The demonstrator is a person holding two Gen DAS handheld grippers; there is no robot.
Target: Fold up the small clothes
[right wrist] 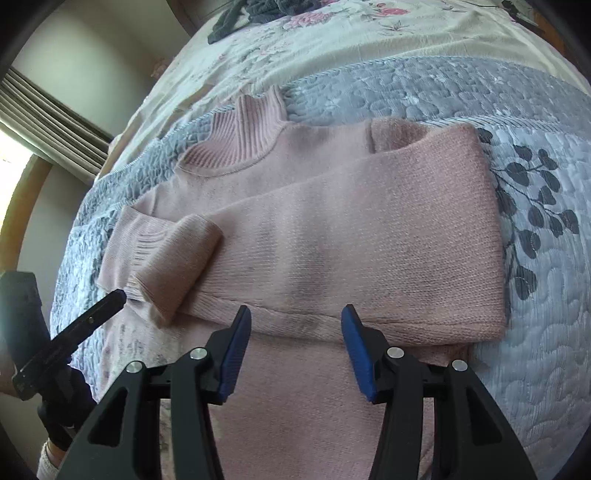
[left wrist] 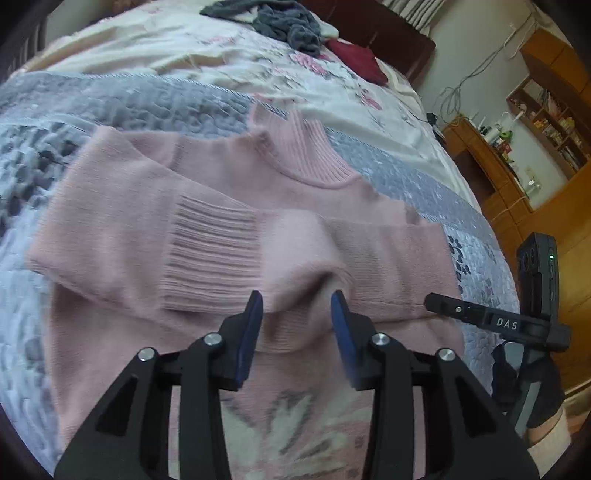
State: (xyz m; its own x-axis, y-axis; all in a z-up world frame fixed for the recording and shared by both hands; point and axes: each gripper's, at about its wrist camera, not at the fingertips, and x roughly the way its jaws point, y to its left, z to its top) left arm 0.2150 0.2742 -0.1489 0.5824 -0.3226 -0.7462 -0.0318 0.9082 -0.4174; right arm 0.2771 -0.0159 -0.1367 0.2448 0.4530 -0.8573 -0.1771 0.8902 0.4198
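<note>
Soft daylight | window (right wrist: 14, 147) glare | fisheye edges bent, dark | slight blur

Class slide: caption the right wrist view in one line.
Open right gripper hovers over a pink sweater, both sleeves folded across its chest, on a grey quilt.

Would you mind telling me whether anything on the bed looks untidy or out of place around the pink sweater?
The pink sweater lies flat with both sleeves folded across its chest, which looks orderly. The one untidy thing is a crumpled grey garment heaped at the far end of the bed, beside a dark red cushion.
</note>
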